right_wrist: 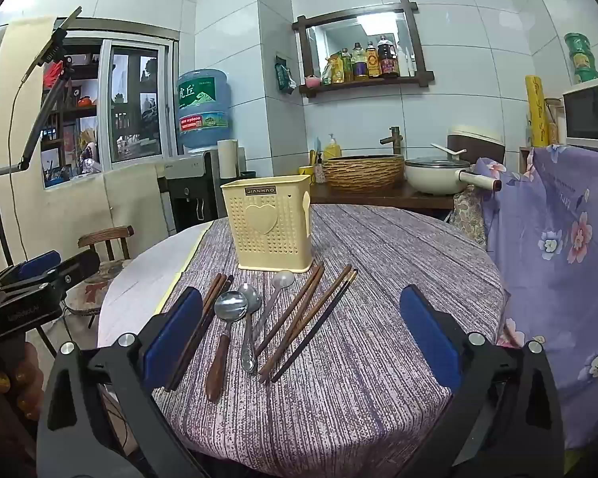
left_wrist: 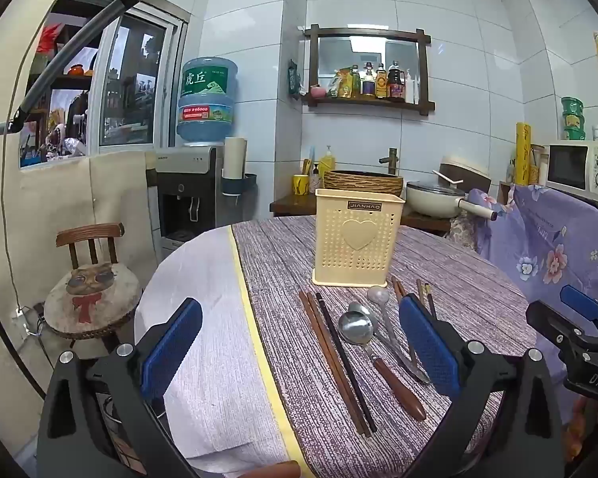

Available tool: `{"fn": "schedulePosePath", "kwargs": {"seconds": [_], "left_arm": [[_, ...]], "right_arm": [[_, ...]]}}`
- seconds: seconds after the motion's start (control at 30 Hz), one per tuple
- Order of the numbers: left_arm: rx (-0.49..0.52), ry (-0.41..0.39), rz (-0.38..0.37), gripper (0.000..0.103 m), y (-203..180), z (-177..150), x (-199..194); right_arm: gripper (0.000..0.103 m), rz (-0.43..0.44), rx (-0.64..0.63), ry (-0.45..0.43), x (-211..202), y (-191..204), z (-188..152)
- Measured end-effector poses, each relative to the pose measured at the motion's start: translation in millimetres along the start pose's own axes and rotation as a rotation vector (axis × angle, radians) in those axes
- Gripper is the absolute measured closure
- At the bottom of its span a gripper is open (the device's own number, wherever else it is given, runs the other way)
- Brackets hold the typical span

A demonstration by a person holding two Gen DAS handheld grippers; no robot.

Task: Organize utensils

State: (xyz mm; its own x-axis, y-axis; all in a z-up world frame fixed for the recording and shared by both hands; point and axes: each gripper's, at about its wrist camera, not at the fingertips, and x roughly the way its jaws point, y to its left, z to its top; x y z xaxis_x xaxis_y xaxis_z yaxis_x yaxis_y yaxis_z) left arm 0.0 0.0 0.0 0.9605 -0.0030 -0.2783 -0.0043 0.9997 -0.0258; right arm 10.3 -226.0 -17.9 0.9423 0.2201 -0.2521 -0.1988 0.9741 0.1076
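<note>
A cream perforated utensil holder with a heart on its front stands upright on the round table; it also shows in the right wrist view. In front of it lie brown chopsticks, a wooden-handled spoon, a metal spoon and a clear plastic spoon. My left gripper is open and empty above the table's near edge. My right gripper is open and empty above the utensils. Each gripper shows at the edge of the other's view.
The table carries a purple striped cloth and a white cloth on its left. A wooden chair stands left. A flowered purple cover hangs right. Behind are a water dispenser, basket and pan.
</note>
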Motion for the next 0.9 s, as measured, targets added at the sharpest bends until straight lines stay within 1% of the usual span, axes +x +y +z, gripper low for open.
{"fn": "schedulePosePath", "kwargs": {"seconds": [0.2,0.27,0.3,0.4,0.6,0.9], "left_arm": [[-0.001,0.01,0.009,0.005,0.5,-0.3,0.7],[-0.002,0.011,0.004,0.005,-4.2,-6.0,2.6],[-0.008,0.009,0.005,0.005,-4.3,-7.2,2.4],[-0.016,0.014,0.006,0.005,-10.4,-7.2,4.6],[-0.027,0.019,-0.01,0.005,2.1,-2.5,2.5],[-0.03,0.023,-0.017,0.005,4.2,-3.5,2.4]], "right_arm": [[0.005,0.004,0.002,-0.002,-0.1,-0.6,-0.2],[0.005,0.002,-0.001,-0.006,-1.8,-0.1,-0.2],[0.005,0.0,0.005,0.008,3.5,-6.1,-6.2],[0.005,0.0,0.006,0.009,5.4,-6.5,-8.0],[0.005,0.001,0.007,0.015,6.8,-3.3,-4.6],[0.005,0.001,0.007,0.016,7.3,-2.7,-5.4]]}}
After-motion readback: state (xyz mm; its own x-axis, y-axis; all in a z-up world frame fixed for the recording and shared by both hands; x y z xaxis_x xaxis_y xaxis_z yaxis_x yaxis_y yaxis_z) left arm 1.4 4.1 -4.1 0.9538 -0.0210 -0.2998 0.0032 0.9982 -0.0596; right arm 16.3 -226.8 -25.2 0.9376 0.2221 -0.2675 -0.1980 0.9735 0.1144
